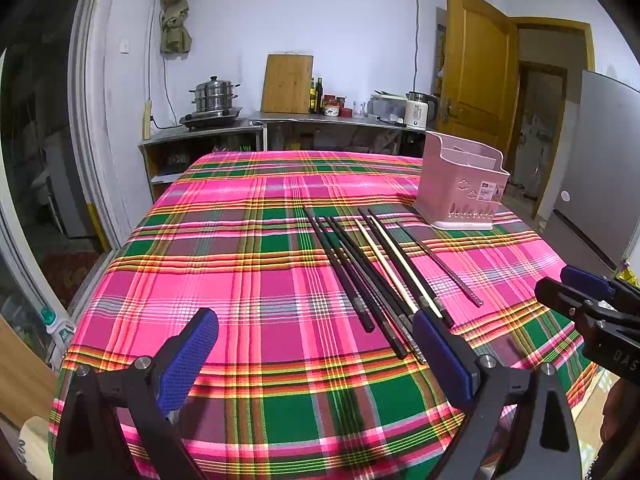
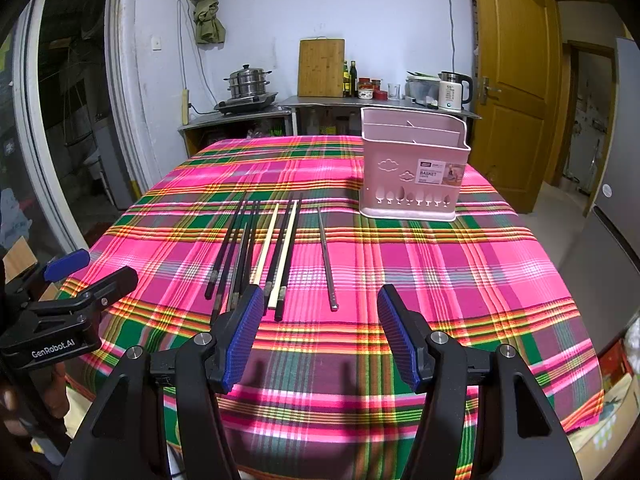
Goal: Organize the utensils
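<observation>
On the plaid tablecloth (image 2: 460,276) lies a loose row of chopsticks (image 2: 256,252): two pale ones (image 2: 286,249), one grey metal one (image 2: 327,258) set apart at the 3 o'clock side of the row, and six or seven black ones, the exact count unclear where they overlap. One pink utensil basket (image 2: 414,172) stands upright at 1 o'clock from the row, apart from it, with inner dividers visible; its label reads "BASKET", the smaller print illegible. Cloud and tree cut-outs mark its front wall. The left gripper (image 1: 316,354) hovers over the near table edge with its blue-padded fingers spread wide, holding nothing; the near ends of the chopsticks lie just beside its right finger (image 1: 440,352). The right gripper (image 2: 320,336) also stands apart and empty, the metal chopstick's near end between its fingers in the right wrist view. The left gripper's body bears "GenRobot.AI"; the right's shows "DAS", cut off. Beyond, at 12 o'clock: one steel steamer pot (image 2: 248,82), one wooden cutting board (image 2: 321,68), one white kettle (image 2: 452,92), bottles and jars. One wooden door (image 2: 516,80) stands open at 2 o'clock.
</observation>
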`<state>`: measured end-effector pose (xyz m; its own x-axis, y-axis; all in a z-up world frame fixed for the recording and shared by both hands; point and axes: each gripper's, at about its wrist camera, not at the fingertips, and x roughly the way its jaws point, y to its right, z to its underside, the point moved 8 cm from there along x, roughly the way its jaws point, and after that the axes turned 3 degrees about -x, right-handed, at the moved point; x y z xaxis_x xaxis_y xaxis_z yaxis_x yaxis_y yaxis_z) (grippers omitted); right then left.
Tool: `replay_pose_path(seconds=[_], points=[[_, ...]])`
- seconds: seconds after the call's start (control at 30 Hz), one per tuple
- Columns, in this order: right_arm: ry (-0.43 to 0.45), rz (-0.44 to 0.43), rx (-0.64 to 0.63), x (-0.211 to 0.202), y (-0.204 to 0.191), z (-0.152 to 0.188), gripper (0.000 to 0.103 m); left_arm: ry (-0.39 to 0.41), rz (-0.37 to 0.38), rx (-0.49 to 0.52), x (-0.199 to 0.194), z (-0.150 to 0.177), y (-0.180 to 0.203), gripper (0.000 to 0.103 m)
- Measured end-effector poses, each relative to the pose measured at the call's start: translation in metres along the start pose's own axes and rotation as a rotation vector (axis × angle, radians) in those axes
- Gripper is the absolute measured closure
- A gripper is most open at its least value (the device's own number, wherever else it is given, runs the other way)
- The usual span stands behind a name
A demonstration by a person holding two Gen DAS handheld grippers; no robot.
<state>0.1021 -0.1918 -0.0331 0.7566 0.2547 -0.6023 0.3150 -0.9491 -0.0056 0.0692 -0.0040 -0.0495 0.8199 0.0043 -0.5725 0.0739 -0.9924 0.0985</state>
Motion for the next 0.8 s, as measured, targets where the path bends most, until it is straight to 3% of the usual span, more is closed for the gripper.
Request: replay_pose_path(seconds=[0.8], points=[[0.0,0.0,0.003,-0.0009,0.0007,0.0001,0.043,-0.005,-0.001,-0.002,0.0016,0.002,0.003,0.005]])
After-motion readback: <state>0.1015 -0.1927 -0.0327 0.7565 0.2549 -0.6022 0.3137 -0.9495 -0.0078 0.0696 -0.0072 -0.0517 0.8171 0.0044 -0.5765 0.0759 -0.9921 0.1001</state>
